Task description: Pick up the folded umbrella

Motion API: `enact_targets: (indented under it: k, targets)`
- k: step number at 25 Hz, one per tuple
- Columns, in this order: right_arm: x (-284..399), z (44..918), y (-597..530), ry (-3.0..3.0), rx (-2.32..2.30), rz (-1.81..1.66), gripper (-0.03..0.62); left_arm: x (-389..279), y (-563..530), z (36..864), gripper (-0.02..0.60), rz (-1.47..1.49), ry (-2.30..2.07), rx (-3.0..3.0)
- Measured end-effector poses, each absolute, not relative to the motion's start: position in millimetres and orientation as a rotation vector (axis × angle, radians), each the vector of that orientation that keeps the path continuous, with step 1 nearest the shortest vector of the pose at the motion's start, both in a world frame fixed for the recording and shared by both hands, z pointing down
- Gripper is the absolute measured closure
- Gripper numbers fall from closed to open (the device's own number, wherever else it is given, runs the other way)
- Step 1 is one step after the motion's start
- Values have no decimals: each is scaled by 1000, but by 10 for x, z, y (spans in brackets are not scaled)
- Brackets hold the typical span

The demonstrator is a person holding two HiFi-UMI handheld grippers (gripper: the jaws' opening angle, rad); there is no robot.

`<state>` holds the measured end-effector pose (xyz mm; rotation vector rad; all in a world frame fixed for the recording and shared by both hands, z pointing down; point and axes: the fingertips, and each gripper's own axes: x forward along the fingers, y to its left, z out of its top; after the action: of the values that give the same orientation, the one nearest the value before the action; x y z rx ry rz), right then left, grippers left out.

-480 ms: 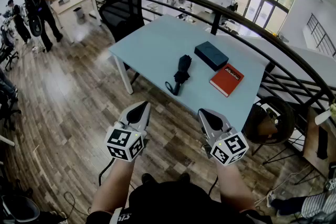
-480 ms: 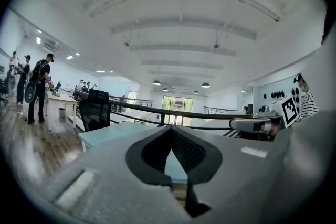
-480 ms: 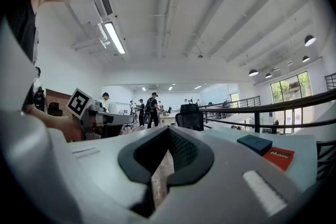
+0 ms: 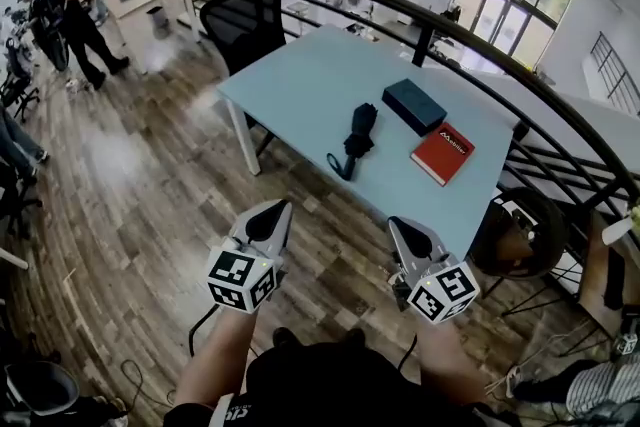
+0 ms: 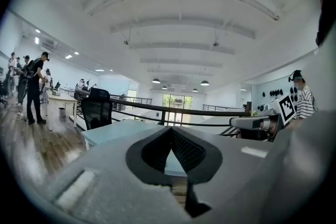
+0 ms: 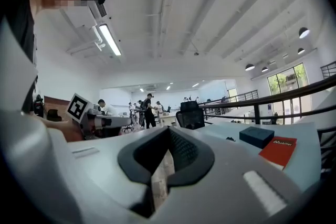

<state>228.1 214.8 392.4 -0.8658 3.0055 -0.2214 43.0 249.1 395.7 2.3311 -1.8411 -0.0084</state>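
Looking down from the head view, the folded black umbrella lies flat near the middle of the pale blue counter, its wrist loop trailing toward the near edge. A dark teal rectangular box sits just beyond it, with a red book beside that. The left claw and the right claw are held side by side over the wooden floor, well short of the counter and both aimed toward it. I judge this to be the approach, before any reach. From the left gripper view, the left claw has its jaws together at the tips with nothing between them, and the counter's top and a black office chair sit ahead. From the right gripper view, the right claw is likewise closed and empty. The box and book show to its right, while the umbrella is too small to pick out with confidence. Either claw will need to open before it can close on the umbrella's slim body.
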Motion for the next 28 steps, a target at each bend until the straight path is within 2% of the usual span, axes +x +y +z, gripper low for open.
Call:
enact_targets:
  k: [18,28]
  targets:
    - [1215,4087,2629,2985,-782,-378,587,-730,3158,4357,577,-60,-1866,2190]
    - [929,4276,2611,3041,-759,-462,592,-928,3157,4502,577,-94,-1843,2174]
